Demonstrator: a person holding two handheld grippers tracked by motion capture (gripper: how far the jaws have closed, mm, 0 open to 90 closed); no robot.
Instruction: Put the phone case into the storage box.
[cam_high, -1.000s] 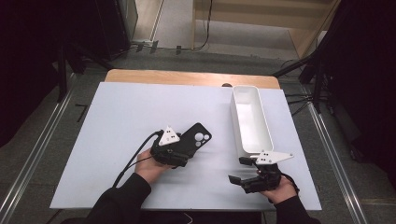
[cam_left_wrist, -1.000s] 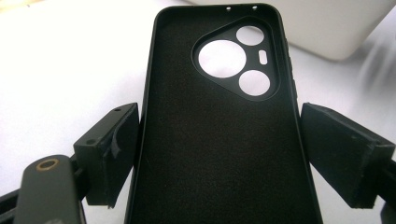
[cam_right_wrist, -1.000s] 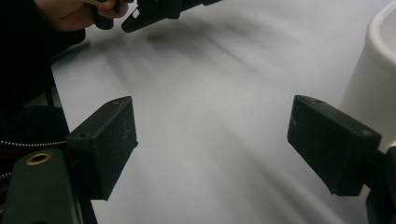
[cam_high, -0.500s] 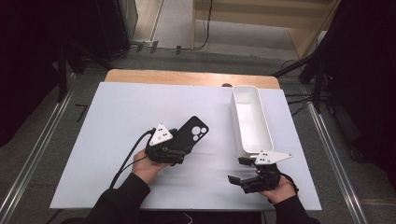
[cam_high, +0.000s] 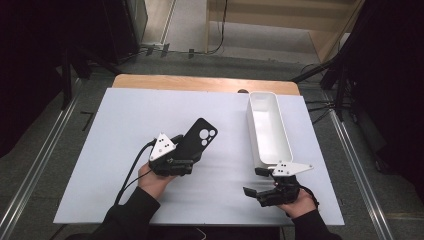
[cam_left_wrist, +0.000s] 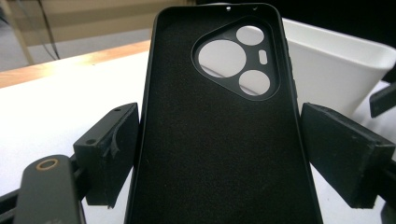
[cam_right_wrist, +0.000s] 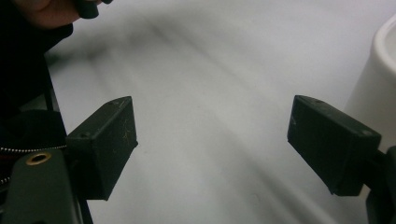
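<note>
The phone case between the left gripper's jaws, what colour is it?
Black phone case, matte inside; the left gripper view shows it best.

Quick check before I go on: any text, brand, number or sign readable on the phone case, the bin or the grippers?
None readable in any of the three views.
Black phone case: plain inner face, camera cut-outs, no print.
White bin: bare walls, no label.
Grey plates on the left gripper and the right gripper: small dots, no lettering.
White table: no markings.
</note>
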